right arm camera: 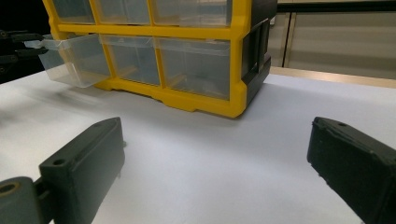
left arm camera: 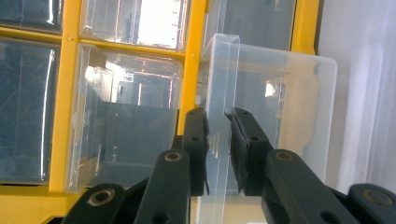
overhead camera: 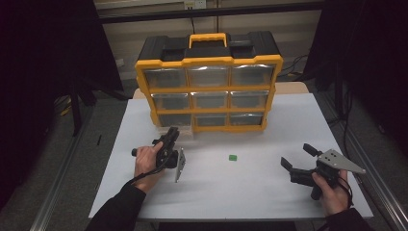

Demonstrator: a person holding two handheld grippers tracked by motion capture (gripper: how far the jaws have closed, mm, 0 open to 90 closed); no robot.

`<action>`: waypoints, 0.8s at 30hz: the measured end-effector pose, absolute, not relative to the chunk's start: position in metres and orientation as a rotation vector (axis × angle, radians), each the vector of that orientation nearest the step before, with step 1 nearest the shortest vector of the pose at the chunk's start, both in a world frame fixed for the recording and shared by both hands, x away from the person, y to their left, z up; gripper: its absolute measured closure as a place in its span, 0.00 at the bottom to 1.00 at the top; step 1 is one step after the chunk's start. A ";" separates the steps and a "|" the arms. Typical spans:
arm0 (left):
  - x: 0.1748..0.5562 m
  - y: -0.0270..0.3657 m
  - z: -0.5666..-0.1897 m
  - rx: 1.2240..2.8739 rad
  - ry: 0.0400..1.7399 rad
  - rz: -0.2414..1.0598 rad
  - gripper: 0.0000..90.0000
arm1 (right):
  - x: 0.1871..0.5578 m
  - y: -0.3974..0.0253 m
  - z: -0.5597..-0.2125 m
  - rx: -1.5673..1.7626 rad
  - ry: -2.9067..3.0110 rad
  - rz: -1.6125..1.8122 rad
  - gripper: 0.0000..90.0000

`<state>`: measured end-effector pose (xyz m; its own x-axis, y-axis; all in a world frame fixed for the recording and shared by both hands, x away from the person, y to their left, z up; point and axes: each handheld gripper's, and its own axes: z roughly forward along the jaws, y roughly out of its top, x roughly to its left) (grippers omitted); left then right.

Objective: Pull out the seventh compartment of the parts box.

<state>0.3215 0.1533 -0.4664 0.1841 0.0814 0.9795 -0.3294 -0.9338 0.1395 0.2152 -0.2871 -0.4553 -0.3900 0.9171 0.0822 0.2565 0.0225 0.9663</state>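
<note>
The white surface (overhead camera: pixel 250 183) lies mostly bare in front of the yellow organizer (overhead camera: pixel 210 89), with open room between the two hands and only a small green piece (overhead camera: pixel 233 157) near the middle. The bottom-left clear drawer (left arm camera: pixel 261 121) sticks out of the organizer toward the person, its long axis running front to back; nothing shows inside it. The left tongs (left arm camera: pixel 217 149) are narrow, pinching the drawer's front lip. The right tongs (right arm camera: pixel 215 163) hover wide apart near the surface's right edge, holding nothing.
</note>
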 end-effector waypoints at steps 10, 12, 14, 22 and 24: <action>0.315 0.156 -0.466 2.148 -0.258 1.798 0.86 | 0.215 -0.287 -0.455 1.203 1.699 1.400 0.04; 0.314 0.156 -0.466 2.143 -0.249 1.799 0.86 | 0.215 -0.287 -0.455 1.204 1.697 1.399 0.04; 0.313 0.156 -0.467 2.124 -0.243 1.779 0.86 | 0.215 -0.287 -0.455 1.205 1.697 1.399 0.04; 0.308 0.159 -0.468 2.118 -0.240 1.762 0.86 | 0.215 -0.287 -0.455 1.204 1.698 1.399 0.04; 0.307 0.160 -0.467 2.132 -0.254 1.781 0.86 | 0.215 -0.287 -0.455 1.204 1.699 1.398 0.04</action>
